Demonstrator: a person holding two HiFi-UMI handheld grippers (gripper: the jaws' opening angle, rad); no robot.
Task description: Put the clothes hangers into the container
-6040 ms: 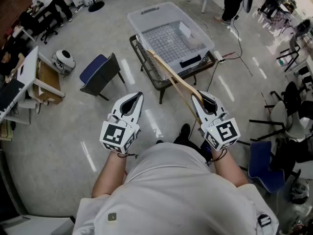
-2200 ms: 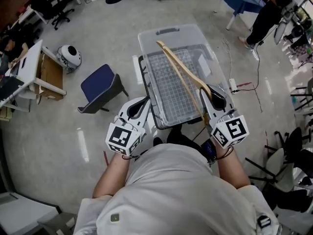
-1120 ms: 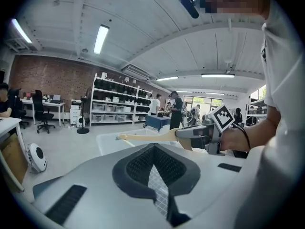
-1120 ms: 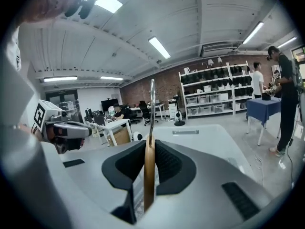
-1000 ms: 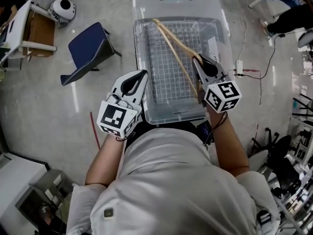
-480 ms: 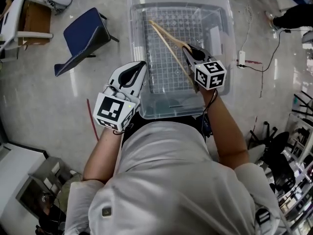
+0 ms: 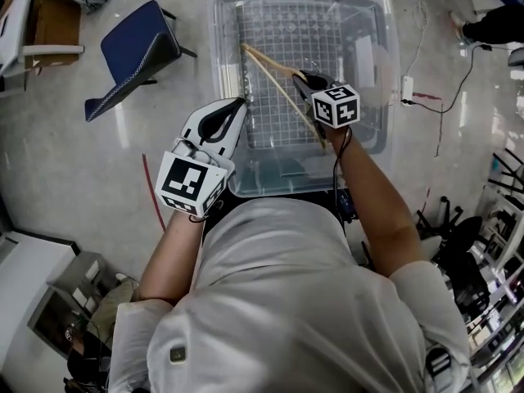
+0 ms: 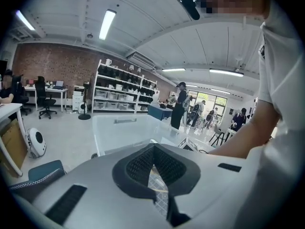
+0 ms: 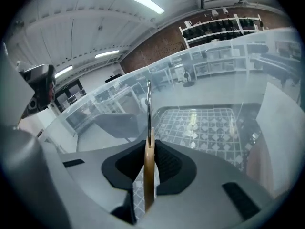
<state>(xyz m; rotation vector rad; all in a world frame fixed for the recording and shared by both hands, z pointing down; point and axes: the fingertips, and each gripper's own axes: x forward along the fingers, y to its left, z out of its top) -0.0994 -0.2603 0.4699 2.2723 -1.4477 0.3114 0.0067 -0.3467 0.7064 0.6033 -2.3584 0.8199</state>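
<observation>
A clear plastic container with a grid-patterned bottom stands in front of me. My right gripper is down inside it, shut on a wooden clothes hanger. The hanger slants from the container's left wall back under the marker cube. In the right gripper view the hanger stands edge-on between the jaws of the right gripper, and its metal hook points ahead over the grid floor. My left gripper hovers at the container's near left corner. Seen in its own view, the left gripper is shut and holds nothing.
A blue chair lies tipped on the floor to the left, and a cardboard box sits beyond it. A cable and power strip run along the container's right side. A thin red stick lies on the floor by my left arm.
My right gripper has sunk with the hanger from above the rim down into the container. The left gripper has dropped a little beside the near left corner.
</observation>
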